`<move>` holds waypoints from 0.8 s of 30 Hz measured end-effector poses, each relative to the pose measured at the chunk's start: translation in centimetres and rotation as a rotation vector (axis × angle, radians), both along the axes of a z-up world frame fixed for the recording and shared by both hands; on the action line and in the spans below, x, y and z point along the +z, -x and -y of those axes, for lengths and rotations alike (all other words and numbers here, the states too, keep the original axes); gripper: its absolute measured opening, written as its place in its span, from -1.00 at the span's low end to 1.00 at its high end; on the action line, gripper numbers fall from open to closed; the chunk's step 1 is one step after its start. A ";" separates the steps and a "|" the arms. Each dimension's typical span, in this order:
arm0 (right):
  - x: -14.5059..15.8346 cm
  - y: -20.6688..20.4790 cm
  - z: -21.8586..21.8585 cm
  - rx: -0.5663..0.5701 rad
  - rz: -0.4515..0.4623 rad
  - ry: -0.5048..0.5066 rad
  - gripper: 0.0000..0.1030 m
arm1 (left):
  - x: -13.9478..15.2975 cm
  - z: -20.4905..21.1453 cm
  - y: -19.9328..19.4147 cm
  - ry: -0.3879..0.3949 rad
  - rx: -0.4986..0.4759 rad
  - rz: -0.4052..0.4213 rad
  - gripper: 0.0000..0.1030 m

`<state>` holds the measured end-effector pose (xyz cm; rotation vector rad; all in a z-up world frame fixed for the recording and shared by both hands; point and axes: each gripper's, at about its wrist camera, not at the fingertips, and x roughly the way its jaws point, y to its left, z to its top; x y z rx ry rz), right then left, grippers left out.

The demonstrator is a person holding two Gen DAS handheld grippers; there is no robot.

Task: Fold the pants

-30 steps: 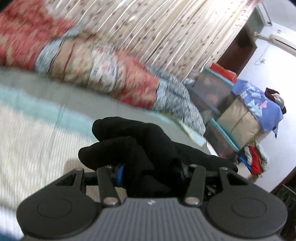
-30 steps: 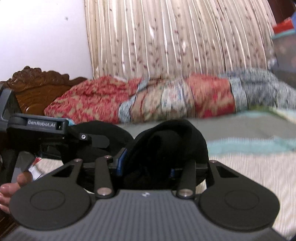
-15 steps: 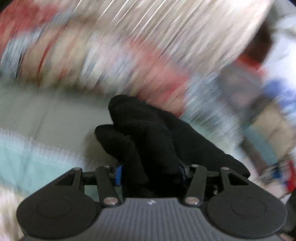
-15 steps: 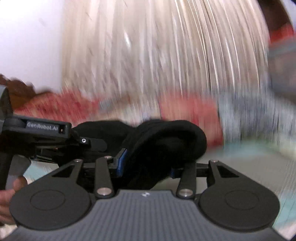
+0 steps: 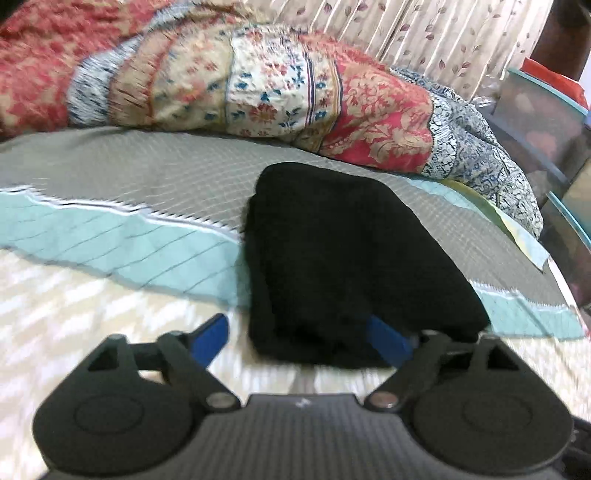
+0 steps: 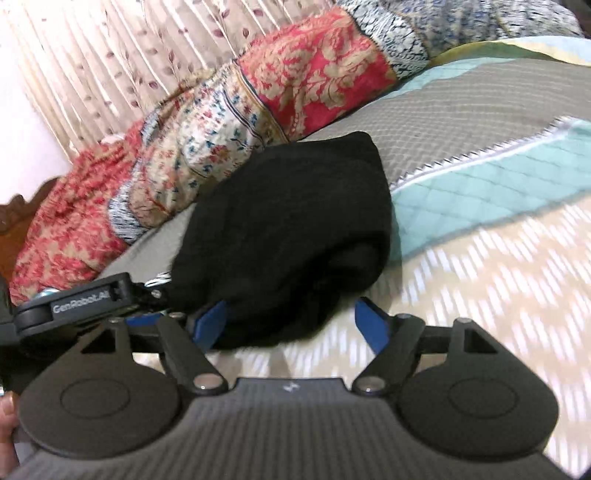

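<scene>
The black pants [image 5: 343, 258] lie folded in a compact bundle on the bed, also seen in the right wrist view [image 6: 291, 236]. My left gripper [image 5: 301, 338] is open, its blue fingers [image 5: 210, 338] spread at the bundle's near edge, not gripping it. My right gripper [image 6: 291, 323] is open too, its blue fingers [image 6: 371, 323] spread around the near end of the bundle. The left gripper's body [image 6: 74, 301] shows at the left of the right wrist view, close beside the pants.
The bed cover [image 5: 110, 192] has grey, teal and cream patterned bands. A rolled patchwork quilt [image 5: 258, 85] lies along the far side under a curtain [image 5: 424, 33]. Storage boxes [image 5: 543, 122] stand off the bed's right edge.
Both grippers were shut on the pants and held them up. They swung down, laid the folded bundle on the bed and opened, letting go of it.
</scene>
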<state>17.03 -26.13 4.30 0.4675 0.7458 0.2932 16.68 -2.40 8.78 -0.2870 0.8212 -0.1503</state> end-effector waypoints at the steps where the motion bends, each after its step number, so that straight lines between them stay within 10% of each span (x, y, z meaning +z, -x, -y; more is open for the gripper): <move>1: 0.5 1.4 0.0 0.001 -0.001 -0.017 0.60 | 0.4 -0.1 1.7 -0.012 0.002 -0.003 0.88; 11: 4.1 13.7 -1.1 -0.014 -0.011 0.077 1.00 | 1.5 1.2 14.4 -0.167 -0.014 -0.080 1.00; 24: 4.6 24.0 -2.5 0.053 -0.060 0.122 1.00 | 4.0 1.7 22.7 -0.269 0.039 -0.067 1.00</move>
